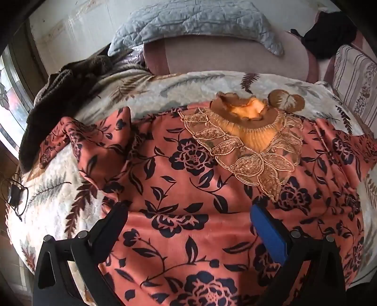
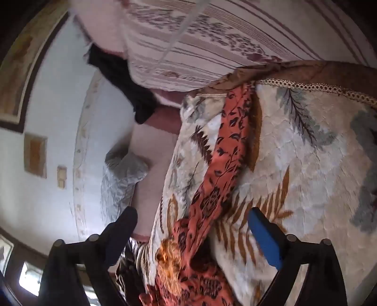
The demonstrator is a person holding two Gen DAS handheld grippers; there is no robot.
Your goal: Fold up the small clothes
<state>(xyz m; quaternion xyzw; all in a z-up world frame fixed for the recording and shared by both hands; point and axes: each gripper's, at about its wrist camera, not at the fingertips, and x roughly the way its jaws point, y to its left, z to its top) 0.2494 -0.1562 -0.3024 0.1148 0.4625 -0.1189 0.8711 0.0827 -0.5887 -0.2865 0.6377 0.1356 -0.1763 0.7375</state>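
Note:
A salmon-red garment with a dark floral print (image 1: 188,179) lies spread flat on a leaf-patterned blanket (image 1: 146,91). Its brown ruffled collar with gold lace trim (image 1: 245,131) points away from me, and one sleeve (image 1: 94,141) is folded at the left. My left gripper (image 1: 188,216) hovers over the garment's body, open, with nothing between the fingers. In the right wrist view, tilted sideways, the other sleeve (image 2: 226,146) stretches across the blanket (image 2: 306,164). My right gripper (image 2: 192,221) stands open above that sleeve, apart from the cloth.
A dark brown knit item (image 1: 59,98) lies at the blanket's left edge. A grey quilted pillow (image 1: 193,21) and a black cloth (image 1: 329,35) sit behind on pink bedding. A striped floral cover (image 2: 212,42) borders the blanket. A black cord (image 1: 14,197) lies at the left.

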